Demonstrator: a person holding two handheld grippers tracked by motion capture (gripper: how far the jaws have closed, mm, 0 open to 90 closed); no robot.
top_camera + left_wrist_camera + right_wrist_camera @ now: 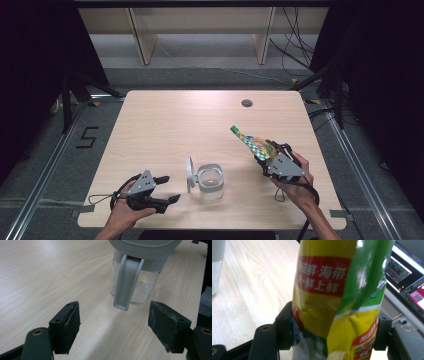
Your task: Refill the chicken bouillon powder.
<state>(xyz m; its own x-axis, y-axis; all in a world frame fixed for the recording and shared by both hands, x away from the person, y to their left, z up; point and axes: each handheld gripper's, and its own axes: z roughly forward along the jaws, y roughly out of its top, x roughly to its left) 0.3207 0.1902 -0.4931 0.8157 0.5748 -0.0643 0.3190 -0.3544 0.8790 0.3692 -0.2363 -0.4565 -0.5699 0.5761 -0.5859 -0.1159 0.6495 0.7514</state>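
The packet (pixel 254 144), a yellow and green food pouch with a red label band, is clamped in the right claw (pixel 263 159) and held up off the table (pixel 165 125), tilted so its narrow green end points up and away toward the far side. It sits off to the right of the jar (pixel 210 181), well apart from it. The jar is a clear container with a grey rim, standing near the front edge, its hinged lid (pixel 190 174) swung up on the left side so the mouth is open.

As I read it, the work is pouring the packet's contents into that jar. The lid is already up and the packet is in hand; it has not yet been brought over the mouth, so the tipping is left, and probably closing the lid after.

The left claw (pixel 167 189) rests low by the front-left of the jar, its jaws standing wide with nothing between them.

The right gripper view shows the packet's (pixel 337 302) printed characters and the pads pressing its sides, which the high view is too small to give. The left gripper view shows the jar (pixel 136 287) up close, with pale grains and a yellowish patch already inside, and the grey lid tab (pixel 127 282) hanging down its front.
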